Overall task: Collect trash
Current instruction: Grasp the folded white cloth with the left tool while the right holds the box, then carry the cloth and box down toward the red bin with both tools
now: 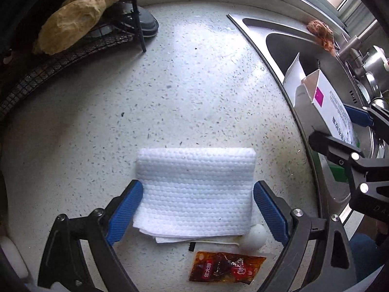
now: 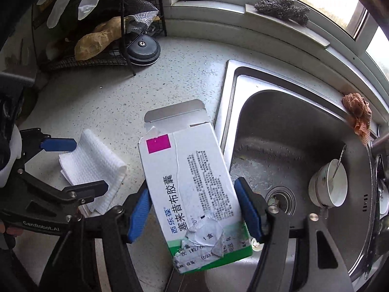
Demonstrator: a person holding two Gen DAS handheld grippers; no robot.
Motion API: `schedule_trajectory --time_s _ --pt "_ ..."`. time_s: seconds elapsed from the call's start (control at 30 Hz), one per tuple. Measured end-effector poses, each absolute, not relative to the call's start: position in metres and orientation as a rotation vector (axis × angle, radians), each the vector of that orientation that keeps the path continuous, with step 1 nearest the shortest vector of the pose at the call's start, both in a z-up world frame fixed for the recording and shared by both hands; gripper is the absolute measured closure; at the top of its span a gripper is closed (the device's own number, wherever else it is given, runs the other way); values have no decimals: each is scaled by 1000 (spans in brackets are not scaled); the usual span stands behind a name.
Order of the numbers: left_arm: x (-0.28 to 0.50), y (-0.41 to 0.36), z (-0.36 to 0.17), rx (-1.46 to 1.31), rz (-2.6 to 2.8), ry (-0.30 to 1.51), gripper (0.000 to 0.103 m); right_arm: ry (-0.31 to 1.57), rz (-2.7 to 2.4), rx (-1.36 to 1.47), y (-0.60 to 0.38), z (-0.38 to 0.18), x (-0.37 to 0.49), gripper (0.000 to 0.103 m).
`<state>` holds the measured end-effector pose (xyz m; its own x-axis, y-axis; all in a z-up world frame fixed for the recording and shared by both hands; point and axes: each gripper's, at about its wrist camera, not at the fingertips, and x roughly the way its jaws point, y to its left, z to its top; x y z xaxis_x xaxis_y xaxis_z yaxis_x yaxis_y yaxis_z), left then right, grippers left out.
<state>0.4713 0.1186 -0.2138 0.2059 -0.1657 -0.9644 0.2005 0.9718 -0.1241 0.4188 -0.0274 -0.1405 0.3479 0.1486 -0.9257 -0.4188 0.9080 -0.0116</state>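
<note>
A folded white paper towel (image 1: 194, 189) lies on the speckled counter between the blue pads of my left gripper (image 1: 198, 209), which is open around it. A red sauce packet (image 1: 223, 267) and a white round-ended stick (image 1: 252, 238) lie just below the towel. My right gripper (image 2: 194, 211) is shut on an opened white medicine box (image 2: 192, 185) with a magenta square, held above the counter beside the sink. The box (image 1: 323, 102) and right gripper (image 1: 340, 131) also show in the left wrist view; the towel (image 2: 92, 168) and left gripper (image 2: 73, 165) show in the right wrist view.
A steel sink (image 2: 279, 126) on the right holds a white cup with a spoon (image 2: 328, 185). An orange rag (image 2: 357, 114) hangs on its far rim. A black wire rack (image 1: 60, 48) with a tan root (image 1: 80, 17) stands far left. Steel wool (image 2: 282, 7) sits on the windowsill.
</note>
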Motion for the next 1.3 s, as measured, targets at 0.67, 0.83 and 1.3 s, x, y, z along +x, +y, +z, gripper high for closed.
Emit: schedule_trajectory --time_s 0.67,0.83,1.3 --pt "493 78 -213 128 -212 1327 65 1201 351 -160 -39 -145 423 38" --pt "498 75 -213 59 -206 1337 97 1176 356 -166 -46 -138 420 38" --pt "439 2 -166 34 -270 1268 97 1133 362 -120 -107 -110 376 39"
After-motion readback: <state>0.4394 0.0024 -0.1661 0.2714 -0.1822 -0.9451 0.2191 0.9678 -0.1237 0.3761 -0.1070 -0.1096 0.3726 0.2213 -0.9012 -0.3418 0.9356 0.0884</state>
